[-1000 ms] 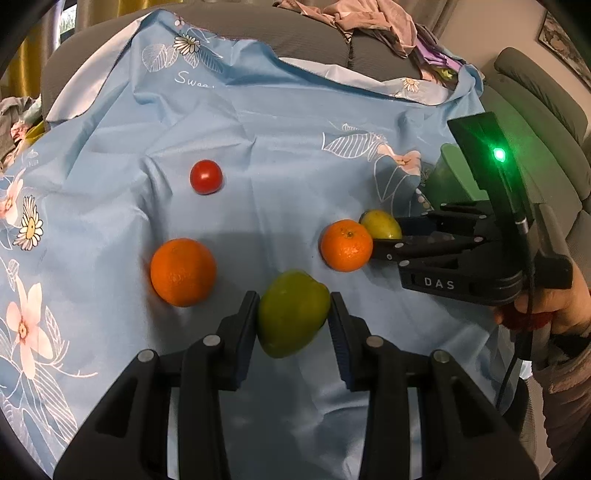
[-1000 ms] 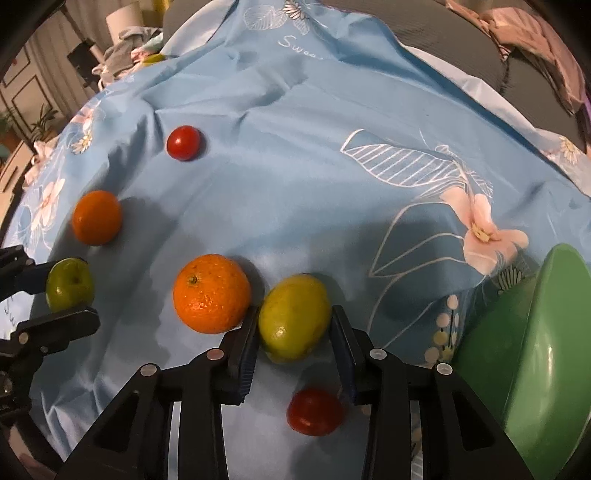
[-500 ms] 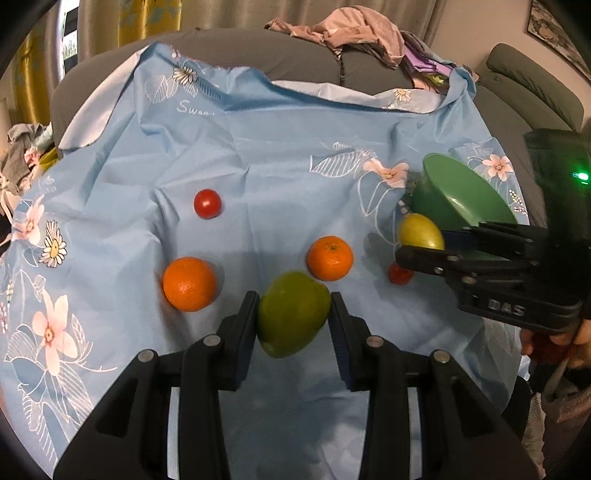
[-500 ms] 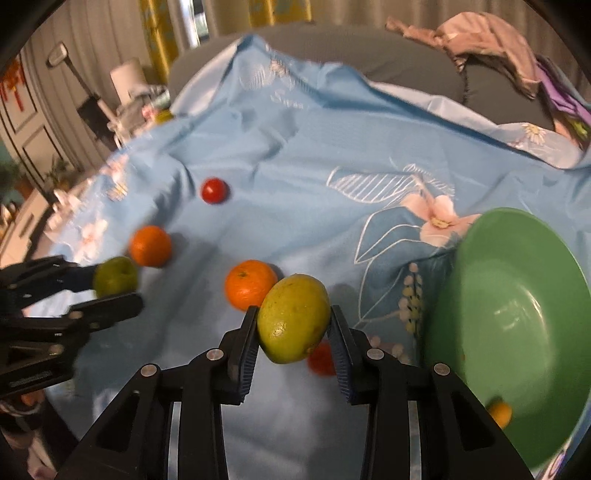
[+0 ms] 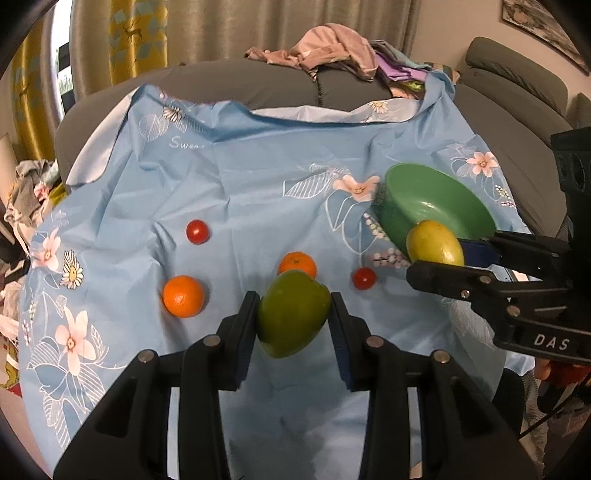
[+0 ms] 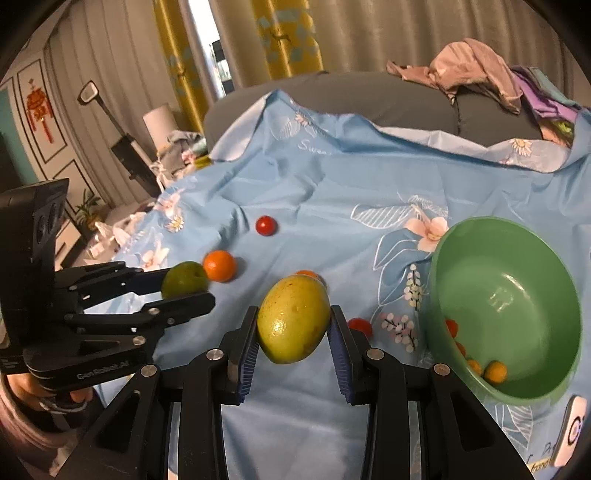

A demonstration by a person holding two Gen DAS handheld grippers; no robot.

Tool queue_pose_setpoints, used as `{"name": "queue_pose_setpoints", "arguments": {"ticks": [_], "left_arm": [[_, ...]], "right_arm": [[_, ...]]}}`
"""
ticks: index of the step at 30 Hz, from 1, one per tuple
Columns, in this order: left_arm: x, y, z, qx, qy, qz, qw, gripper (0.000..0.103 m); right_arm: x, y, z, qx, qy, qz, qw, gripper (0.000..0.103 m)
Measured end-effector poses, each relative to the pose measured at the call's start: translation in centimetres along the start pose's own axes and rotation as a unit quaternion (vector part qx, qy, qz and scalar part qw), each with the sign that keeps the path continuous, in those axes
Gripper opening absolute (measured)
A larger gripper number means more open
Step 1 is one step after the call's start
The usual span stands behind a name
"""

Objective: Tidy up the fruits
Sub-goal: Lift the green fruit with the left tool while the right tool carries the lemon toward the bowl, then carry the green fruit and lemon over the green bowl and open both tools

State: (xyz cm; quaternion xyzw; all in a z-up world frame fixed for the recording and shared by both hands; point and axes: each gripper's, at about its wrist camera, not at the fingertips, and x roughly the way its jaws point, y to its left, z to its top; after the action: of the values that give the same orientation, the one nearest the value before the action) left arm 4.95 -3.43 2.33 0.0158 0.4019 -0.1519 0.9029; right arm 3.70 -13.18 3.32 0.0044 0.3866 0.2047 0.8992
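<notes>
Rising from the cloth, both hand-held grippers are now carrying their fruit in the air, where a second ago the two fruits were still lying on the blue cloth. The left hand-held gripper (image 5: pixel 293 314) is holding a green fruit (image 5: pixel 293 312) tightly between its pads, above the middle of the cloth. The right hand-held gripper (image 6: pixel 293 325) is gripping a yellow-green fruit (image 6: pixel 293 319) and is coming near the green bowl (image 6: pixel 554 266), which is now showing fully and already contains some small orange and red fruits. I think this means the yellow-green fruit is going into the bowl next, and the green one after it.

Two oranges (image 5: pixel 183 296) and two small red fruits (image 5: pixel 198 231) are still waiting on the cloth, well apart from each other. The surface is a light blue cloth with flowers (image 5: pixel 258 184), wrinkled and spreading over what seems a grey sofa (image 5: pixel 236 83), so fruit could be rolling easily. Behind are lying some clothes (image 5: pixel 332 48), and yellow curtains (image 6: pixel 288 33) are hanging.
</notes>
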Motion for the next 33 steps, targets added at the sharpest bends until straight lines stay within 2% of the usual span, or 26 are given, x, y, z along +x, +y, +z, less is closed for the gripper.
{"name": "queue_pose_setpoints", "arguments": {"ticks": [14,33], "left_arm": [[-1.3,-4.1,1.3,0.044,-0.020,0.001,0.9988,0.038],[1.0,-9.7,5.5,0.102,-0.032,-0.032,0.9938,0.038]], "right_arm": [[-3.8,-1.3,-0.6,0.014,-0.045,-0.003,0.999,0.038],[-6.8,-6.7,-1.3,0.064,-0.086,-0.038,0.993,0.038]]}}
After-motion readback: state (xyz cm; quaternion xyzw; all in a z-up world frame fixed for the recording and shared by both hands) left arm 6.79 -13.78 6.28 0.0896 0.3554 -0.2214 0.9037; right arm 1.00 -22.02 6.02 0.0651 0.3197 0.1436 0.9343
